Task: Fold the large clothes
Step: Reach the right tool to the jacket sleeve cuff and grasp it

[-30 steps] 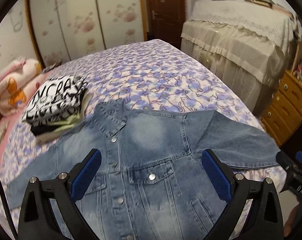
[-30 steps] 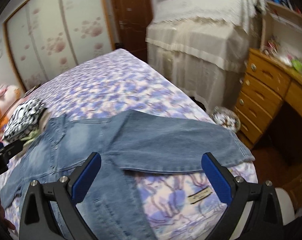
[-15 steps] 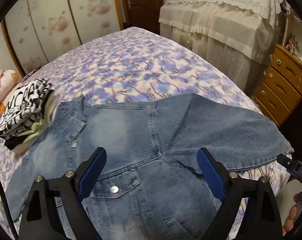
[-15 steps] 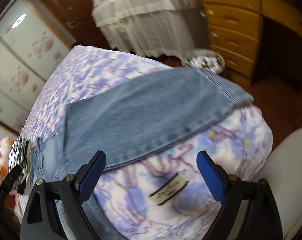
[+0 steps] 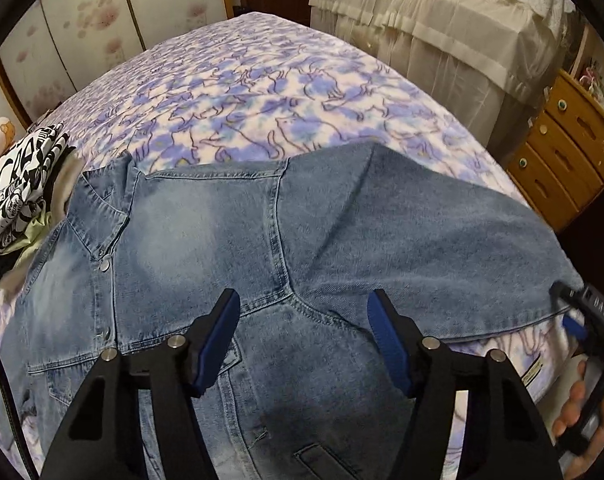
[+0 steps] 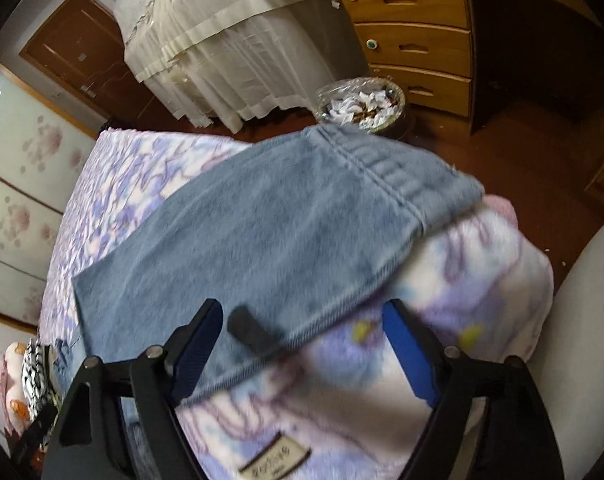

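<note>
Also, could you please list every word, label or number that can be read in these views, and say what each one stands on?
"DAS": white letters on the black body of the right gripper; they may run on out of sight.
"CRA": part of large black lettering on the folded black-and-white garment; the rest is hidden in folds.
Sewn label on the blanket: blurred, unreadable.
Denim jacket: no text visible.

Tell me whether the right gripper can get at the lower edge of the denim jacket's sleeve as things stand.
Probably yes. The right gripper hangs just over the sleeve of the denim jacket, its jaws closing with the hem edge between them. Nothing lies on top; only the blanket is beneath.
</note>
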`<state>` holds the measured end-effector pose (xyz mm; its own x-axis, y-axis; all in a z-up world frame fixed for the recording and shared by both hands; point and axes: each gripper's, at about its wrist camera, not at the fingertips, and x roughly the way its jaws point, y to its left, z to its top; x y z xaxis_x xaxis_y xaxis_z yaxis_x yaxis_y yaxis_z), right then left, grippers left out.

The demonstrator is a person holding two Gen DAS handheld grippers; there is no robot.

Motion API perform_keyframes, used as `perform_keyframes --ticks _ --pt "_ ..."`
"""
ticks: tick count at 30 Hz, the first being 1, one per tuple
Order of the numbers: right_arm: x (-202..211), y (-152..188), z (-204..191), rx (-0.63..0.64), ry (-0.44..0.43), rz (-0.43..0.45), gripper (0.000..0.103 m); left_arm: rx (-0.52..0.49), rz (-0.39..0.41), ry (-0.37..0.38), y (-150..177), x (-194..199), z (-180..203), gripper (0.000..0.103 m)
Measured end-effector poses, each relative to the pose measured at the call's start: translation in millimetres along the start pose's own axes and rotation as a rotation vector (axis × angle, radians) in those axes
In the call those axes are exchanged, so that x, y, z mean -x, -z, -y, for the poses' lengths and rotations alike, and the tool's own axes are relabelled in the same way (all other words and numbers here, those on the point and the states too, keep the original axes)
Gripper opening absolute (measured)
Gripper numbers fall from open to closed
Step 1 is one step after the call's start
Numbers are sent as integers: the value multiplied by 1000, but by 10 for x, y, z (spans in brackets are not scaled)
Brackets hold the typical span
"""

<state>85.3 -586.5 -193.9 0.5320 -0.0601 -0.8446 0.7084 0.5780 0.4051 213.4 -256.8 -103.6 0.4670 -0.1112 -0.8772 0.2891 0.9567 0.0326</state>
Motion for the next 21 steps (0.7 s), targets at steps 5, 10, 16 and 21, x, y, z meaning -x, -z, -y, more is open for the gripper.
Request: perform_keyframes --ticks 5,10,16,21 --pt "8 -179 -38 -10 98 51 17 -1 -21 24 33 42 -45 64" --pt "576 -133 -620 161 -8 275 4 47 -2 24 66 158 -235 63" --pt "1035 446 -1814 543 -325 306 4 143 55 14 199 363 -709 63" --pt "747 1183 -2471 808 -455 112 5 234 43 12 391 311 -1213 63"
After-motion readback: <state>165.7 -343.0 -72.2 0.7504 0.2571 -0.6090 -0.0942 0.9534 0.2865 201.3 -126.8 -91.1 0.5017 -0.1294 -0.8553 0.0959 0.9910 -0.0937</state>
